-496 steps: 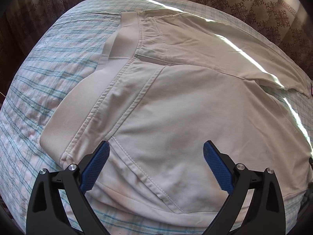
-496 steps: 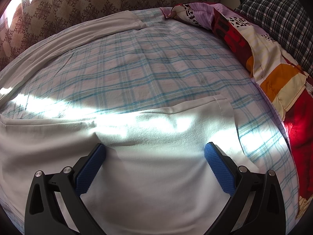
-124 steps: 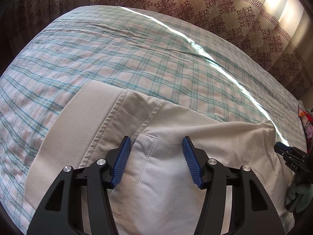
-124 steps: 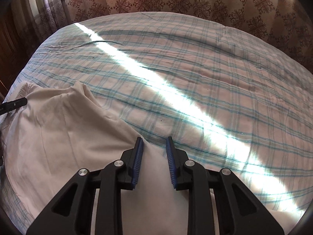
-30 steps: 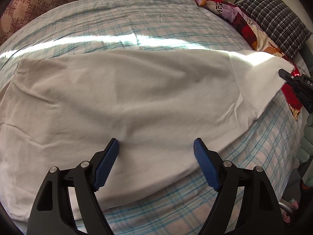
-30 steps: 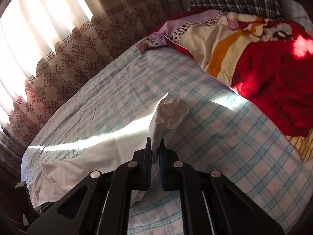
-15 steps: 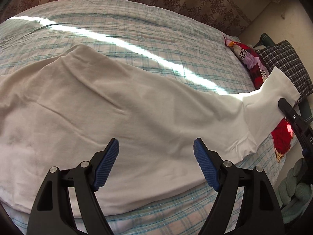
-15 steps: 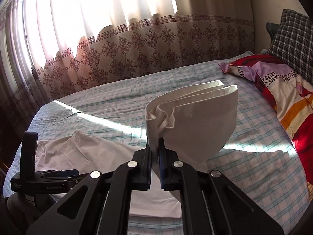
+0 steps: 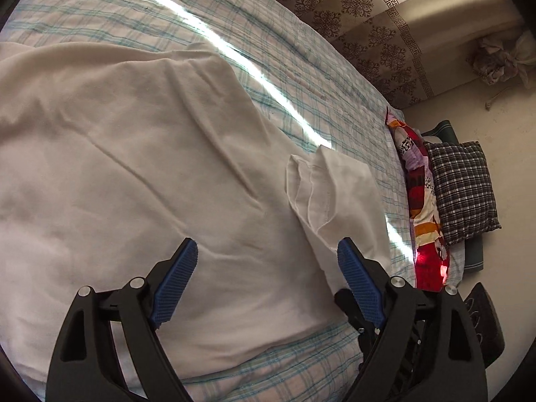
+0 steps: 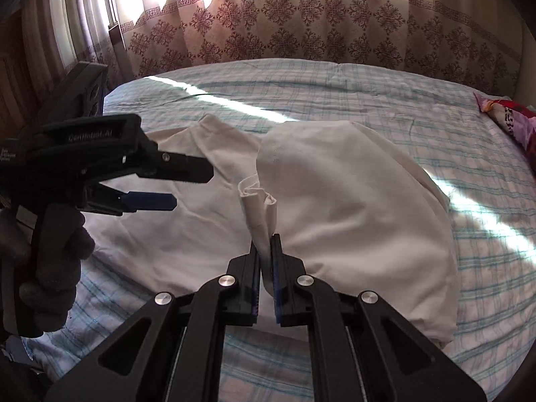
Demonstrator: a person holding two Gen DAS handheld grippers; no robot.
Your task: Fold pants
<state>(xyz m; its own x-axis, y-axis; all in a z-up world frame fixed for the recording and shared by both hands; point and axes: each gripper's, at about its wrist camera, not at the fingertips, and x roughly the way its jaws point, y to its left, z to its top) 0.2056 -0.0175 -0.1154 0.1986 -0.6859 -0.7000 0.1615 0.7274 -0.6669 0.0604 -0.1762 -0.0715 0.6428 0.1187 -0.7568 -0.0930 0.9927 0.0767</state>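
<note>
The cream pants (image 9: 134, 174) lie on the plaid bed sheet (image 9: 301, 67), folded lengthwise. My left gripper (image 9: 264, 261) is open and empty, hovering just over the pants' near edge. My right gripper (image 10: 266, 248) is shut on the leg hems (image 10: 259, 207) and holds the leg end lifted and curled over the rest of the pants (image 10: 351, 207). In the left wrist view the lifted hems (image 9: 321, 181) hang at the right. In the right wrist view the left gripper (image 10: 160, 184) shows at the left, open, held in a gloved hand.
A red patterned blanket (image 9: 418, 184) and a checked pillow (image 9: 462, 187) lie at the bed's head end. A patterned curtain (image 10: 301, 33) hangs behind the bed. The floor (image 9: 502, 100) lies beyond the bed.
My right gripper has carried the leg hems back over the pants toward the left gripper. The leg now curls over in a loose fold. My left gripper stays open.
</note>
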